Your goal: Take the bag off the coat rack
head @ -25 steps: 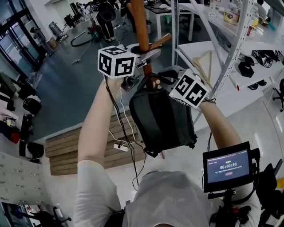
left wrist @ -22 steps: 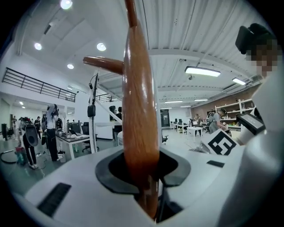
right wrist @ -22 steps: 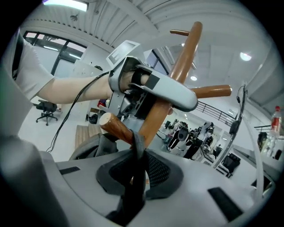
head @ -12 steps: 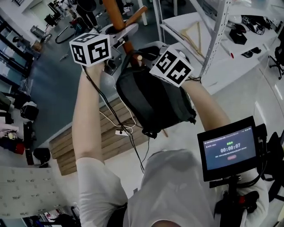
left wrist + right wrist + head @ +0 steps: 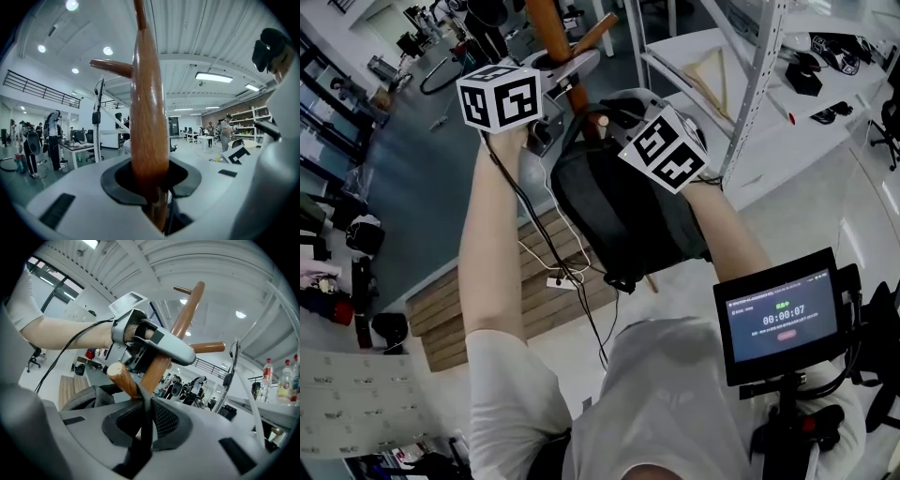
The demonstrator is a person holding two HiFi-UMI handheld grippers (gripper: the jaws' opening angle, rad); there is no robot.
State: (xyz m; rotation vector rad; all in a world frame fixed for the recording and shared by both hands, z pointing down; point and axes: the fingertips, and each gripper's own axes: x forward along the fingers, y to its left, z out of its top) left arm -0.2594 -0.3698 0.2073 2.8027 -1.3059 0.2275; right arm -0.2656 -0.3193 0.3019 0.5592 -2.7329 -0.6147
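Note:
A dark backpack hangs by its top strap from a short wooden peg of the coat rack. The rack's brown wooden pole rises in the middle of the left gripper view. My left gripper is shut on that pole, just above the bag. My right gripper is shut on the strap right at the peg; the strap runs up between its jaws and loops over the peg. In the right gripper view the left gripper clamps the pole behind the peg, and the bag's body bulges at the lower left.
White metal shelving stands close on the right. A wooden pallet platform with a power strip and cables lies below the bag. A small monitor rides on the rig at my chest. People and desks are far off.
The head view has swung so that the rack and bag sit higher in the picture. Both grippers keep their holds; the strap is still over the peg.

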